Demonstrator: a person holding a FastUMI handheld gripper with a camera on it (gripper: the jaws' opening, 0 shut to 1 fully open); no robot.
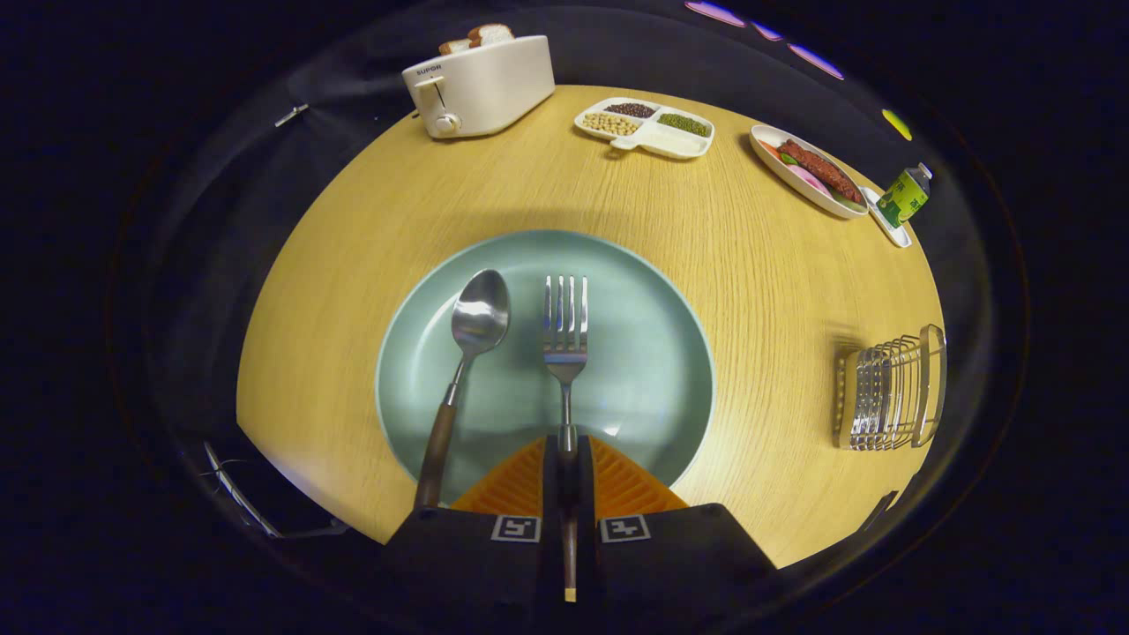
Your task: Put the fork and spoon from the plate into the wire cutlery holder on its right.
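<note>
Booth: light wood-grain desk point(423, 220), black cloth wall behind.
Far side of desk: white toaster point(481, 85) holding bread, divided dish of beans point(645, 127), plate of food point(810, 170), small green bottle point(906, 195).

Bright, sharp centre; glare on plate point(644, 370); edges bend and darken.

The gripper view rides low on the gripper point(567, 459) and looks forward and down along its two fingers point(617, 485), which are closed tight on the handle of the fork point(565, 339) lying on the plate point(644, 388). It sits close over the near edge of the table point(353, 256), so the plate is very near while the toaster point(481, 84) stands far to the left and the wire cutlery holder point(891, 388) sits well off to the right. The fisheye lens takes in almost the whole tabletop, bending its edges.
</note>
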